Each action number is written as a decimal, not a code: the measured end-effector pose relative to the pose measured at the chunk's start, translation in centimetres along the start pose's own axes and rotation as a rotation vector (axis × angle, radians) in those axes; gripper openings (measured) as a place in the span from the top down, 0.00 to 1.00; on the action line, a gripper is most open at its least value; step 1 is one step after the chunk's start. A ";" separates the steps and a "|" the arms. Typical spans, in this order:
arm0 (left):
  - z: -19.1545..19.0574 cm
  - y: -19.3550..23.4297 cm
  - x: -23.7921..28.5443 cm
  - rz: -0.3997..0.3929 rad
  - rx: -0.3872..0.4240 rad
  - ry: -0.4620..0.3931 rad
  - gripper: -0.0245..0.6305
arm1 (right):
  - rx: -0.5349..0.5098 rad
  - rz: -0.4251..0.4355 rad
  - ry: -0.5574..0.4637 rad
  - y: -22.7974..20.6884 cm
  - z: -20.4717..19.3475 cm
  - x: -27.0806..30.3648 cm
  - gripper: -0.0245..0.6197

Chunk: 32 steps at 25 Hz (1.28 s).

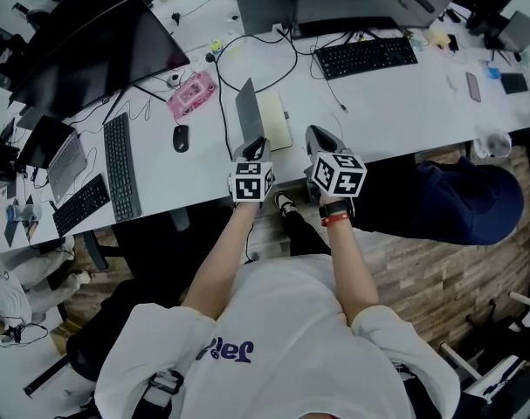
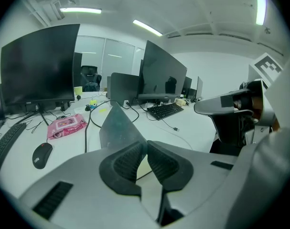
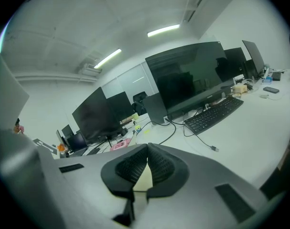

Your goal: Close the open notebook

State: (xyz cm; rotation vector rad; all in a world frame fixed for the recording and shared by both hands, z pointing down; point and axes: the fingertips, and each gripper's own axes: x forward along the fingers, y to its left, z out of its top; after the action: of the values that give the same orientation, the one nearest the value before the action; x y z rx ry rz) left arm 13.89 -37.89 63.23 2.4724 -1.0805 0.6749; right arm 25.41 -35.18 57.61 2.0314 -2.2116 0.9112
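Observation:
The notebook lies open on the white desk (image 1: 395,112) near its front edge. Its grey cover (image 1: 249,110) stands up steeply beside a yellowish page (image 1: 276,122). My left gripper (image 1: 257,144) sits at the cover's near bottom corner. In the left gripper view the cover (image 2: 117,128) rises straight from the jaw tips of the left gripper (image 2: 145,144), which pinch its edge. My right gripper (image 1: 320,138) hovers just right of the notebook over the desk's edge. In the right gripper view the right gripper (image 3: 147,149) has its tips together, with pale page showing behind the pads.
A black mouse (image 1: 181,138) and a pink pack (image 1: 192,92) lie left of the notebook, with a keyboard (image 1: 120,166) further left. Black cables (image 1: 256,55), another keyboard (image 1: 365,57) and monitors stand behind. A person in dark clothes (image 1: 457,199) sits at the right.

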 end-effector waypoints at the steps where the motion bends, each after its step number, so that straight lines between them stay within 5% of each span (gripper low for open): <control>1: -0.1 -0.2 0.2 -0.003 0.003 0.004 0.89 | 0.004 -0.002 0.001 -0.2 -0.1 0.0 0.96; 32: -3.4 -3.5 6.6 -0.067 0.103 0.141 0.86 | 0.066 -0.093 0.057 -4.5 -2.6 0.1 0.95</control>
State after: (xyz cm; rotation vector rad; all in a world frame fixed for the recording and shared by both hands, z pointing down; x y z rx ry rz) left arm 19.54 -37.83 69.23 2.4914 -0.9279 0.8891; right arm 28.50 -34.20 61.68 2.0885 -2.0660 1.0319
